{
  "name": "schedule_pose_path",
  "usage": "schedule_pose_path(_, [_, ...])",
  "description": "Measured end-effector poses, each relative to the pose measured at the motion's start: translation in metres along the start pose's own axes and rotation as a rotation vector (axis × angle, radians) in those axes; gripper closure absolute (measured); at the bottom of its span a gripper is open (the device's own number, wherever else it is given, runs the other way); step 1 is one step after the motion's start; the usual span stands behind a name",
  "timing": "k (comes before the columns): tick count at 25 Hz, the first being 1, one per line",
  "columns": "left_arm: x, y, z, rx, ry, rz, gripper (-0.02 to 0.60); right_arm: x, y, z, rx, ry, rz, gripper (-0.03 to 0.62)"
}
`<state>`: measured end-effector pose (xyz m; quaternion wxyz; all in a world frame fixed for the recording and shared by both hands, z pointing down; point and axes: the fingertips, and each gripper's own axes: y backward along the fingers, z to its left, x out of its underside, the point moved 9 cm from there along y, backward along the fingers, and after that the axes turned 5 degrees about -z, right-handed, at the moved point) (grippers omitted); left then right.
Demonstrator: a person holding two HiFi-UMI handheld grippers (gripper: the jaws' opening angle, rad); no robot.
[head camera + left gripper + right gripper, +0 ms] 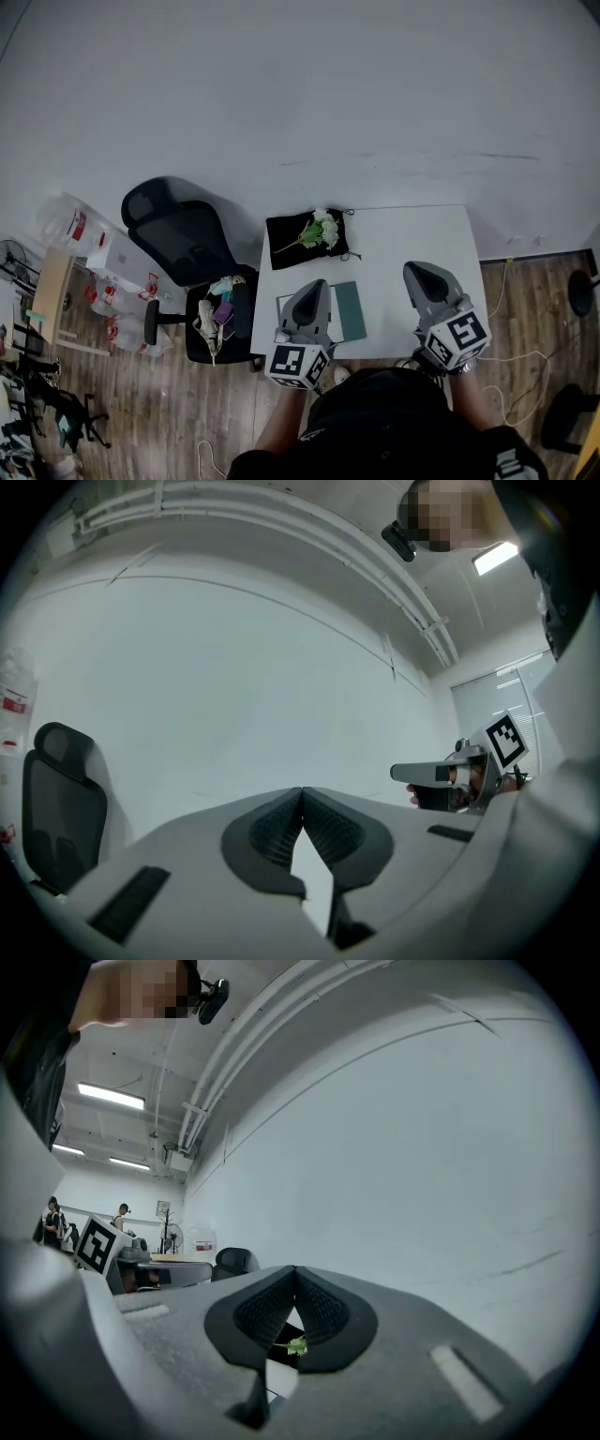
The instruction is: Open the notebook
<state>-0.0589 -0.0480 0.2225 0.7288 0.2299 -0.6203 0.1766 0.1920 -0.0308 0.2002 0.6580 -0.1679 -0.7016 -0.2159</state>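
Observation:
A teal notebook (352, 311) lies closed on the white table (412, 234), near its front edge. My left gripper (317, 285) hovers just left of the notebook, partly over its left edge; its jaws meet at the tips and hold nothing (302, 789). My right gripper (413, 270) hangs over bare table to the right of the notebook, well apart from it. Its jaws are also closed tip to tip and empty (294, 1269). Both grippers point level at the white wall. Neither gripper view shows the notebook.
A black cloth (286, 246) with a white flower sprig (321, 230) lies at the table's back left. A black office chair (183, 239) and a second chair piled with clutter (217, 319) stand left of the table. Cables (525, 361) trail on the wooden floor at the right.

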Motion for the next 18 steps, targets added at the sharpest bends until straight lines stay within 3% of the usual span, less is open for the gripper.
schedule_pose_path(18, [0.0065,0.0022,0.0019,-0.018,-0.035,0.016,0.575,0.0069,-0.0106,0.0072,-0.032,0.004,0.030,0.589])
